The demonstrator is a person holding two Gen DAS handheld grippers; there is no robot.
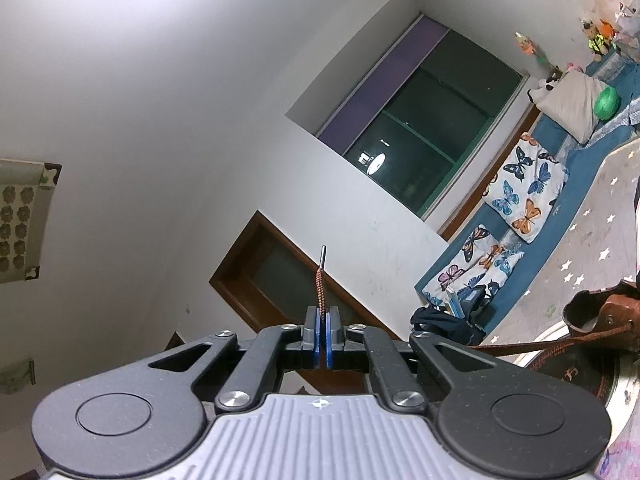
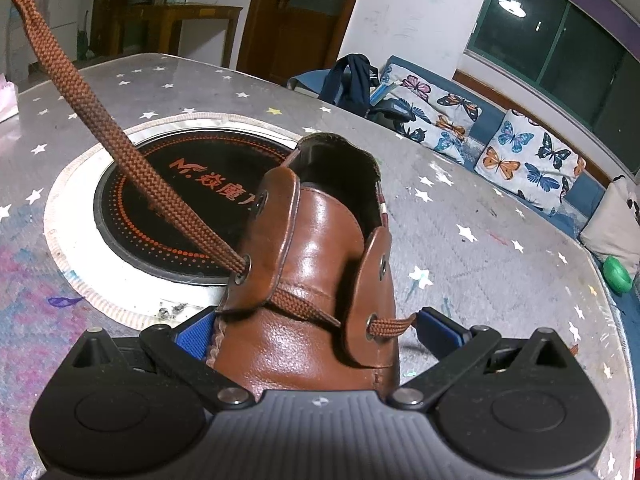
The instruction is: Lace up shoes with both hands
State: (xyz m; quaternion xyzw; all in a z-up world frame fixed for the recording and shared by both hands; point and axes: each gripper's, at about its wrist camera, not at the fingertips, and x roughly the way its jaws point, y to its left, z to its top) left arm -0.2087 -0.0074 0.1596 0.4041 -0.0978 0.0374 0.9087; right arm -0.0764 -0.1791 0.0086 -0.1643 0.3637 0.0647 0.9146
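Left wrist view: left gripper, jaws pinched together on the brown shoelace, its metal tip standing above the pads; brown leather shoe at right edge. Right wrist view: right gripper, jaws spread wide, straddling the shoe's toe on the star-patterned table; whether the pads press it cannot be told; lace running up-left from a left eyelet.

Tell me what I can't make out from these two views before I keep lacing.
- Shoe toe: right wrist view, hidden under the right tool.
- Whether its pads press the shoe: contact hidden by the shoe.
- Lace far end: cut off at that view's top left edge.
- Shoe: left wrist view, mostly cropped by the right edge.
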